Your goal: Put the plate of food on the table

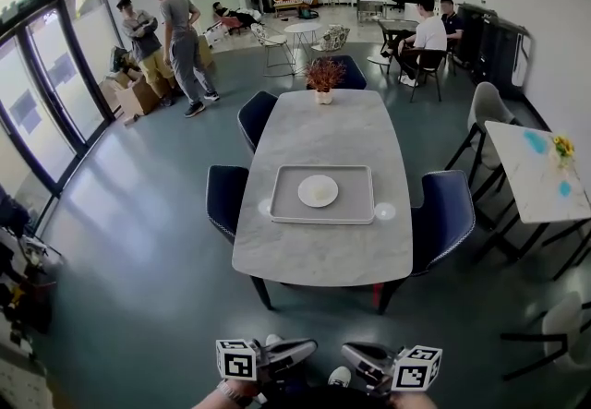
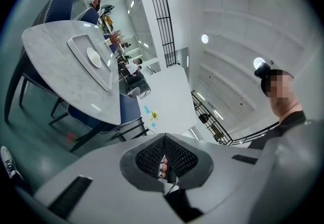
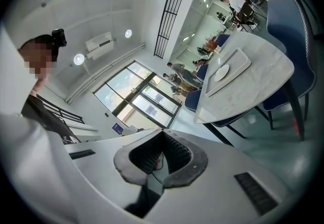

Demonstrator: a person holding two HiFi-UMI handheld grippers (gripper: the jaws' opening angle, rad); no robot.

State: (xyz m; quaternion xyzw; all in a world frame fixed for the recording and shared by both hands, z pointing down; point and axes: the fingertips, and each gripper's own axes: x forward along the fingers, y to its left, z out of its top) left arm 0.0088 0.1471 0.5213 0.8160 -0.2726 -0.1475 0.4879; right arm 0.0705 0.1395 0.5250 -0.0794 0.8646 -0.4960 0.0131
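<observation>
Hovering side by side, the left gripper (image 1: pixel 308 346) and right gripper (image 1: pixel 349 353) each have their jaws pressed together, holding nothing. Well ahead of both, the plate (image 1: pixel 318 190) sits on a grey tray (image 1: pixel 288 210) on a marble table (image 1: pixel 323 255) with blue chairs (image 1: pixel 445 213) around it.

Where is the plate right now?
Head view, centre of frame: the plate lies in the middle of the grey tray on the marble table, nearer the camera than the potted plant at the far end.
</observation>
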